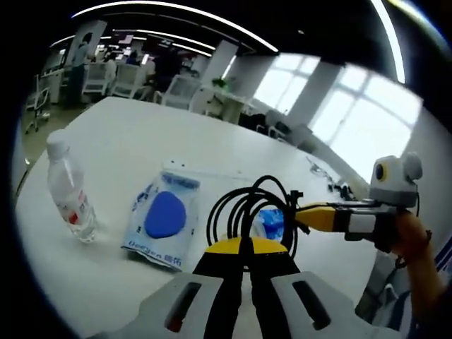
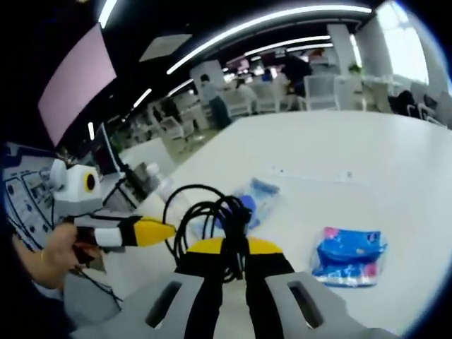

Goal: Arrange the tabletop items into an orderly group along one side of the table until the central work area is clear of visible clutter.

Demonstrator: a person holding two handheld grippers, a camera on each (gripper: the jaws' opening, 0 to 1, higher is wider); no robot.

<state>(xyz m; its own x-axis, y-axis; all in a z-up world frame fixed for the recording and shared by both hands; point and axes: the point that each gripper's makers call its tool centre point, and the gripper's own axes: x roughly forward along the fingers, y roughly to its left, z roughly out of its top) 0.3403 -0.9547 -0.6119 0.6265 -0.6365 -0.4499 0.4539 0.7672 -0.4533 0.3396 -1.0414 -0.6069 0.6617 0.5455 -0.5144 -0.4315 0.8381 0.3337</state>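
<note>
A coiled black cable (image 1: 244, 205) hangs between both grippers above the white table (image 1: 134, 134). My left gripper (image 1: 244, 244) is shut on its near loops, yellow tips pressed together. The right gripper (image 1: 305, 214) reaches in from the right and touches the coil's far side. In the right gripper view my right gripper (image 2: 234, 246) is shut on the cable (image 2: 201, 212), and the left gripper (image 2: 164, 230) meets the coil from the left. On the table lie a water bottle (image 1: 70, 194), a blue-and-white packet (image 1: 164, 215) and a small blue pouch (image 2: 349, 256).
The small blue pouch (image 1: 270, 222) sits partly hidden behind the coil. The blue-and-white packet (image 2: 256, 196) lies beyond the cable. Chairs (image 1: 176, 88) and desks stand past the table's far edge. A person's hand (image 1: 409, 233) holds the right gripper.
</note>
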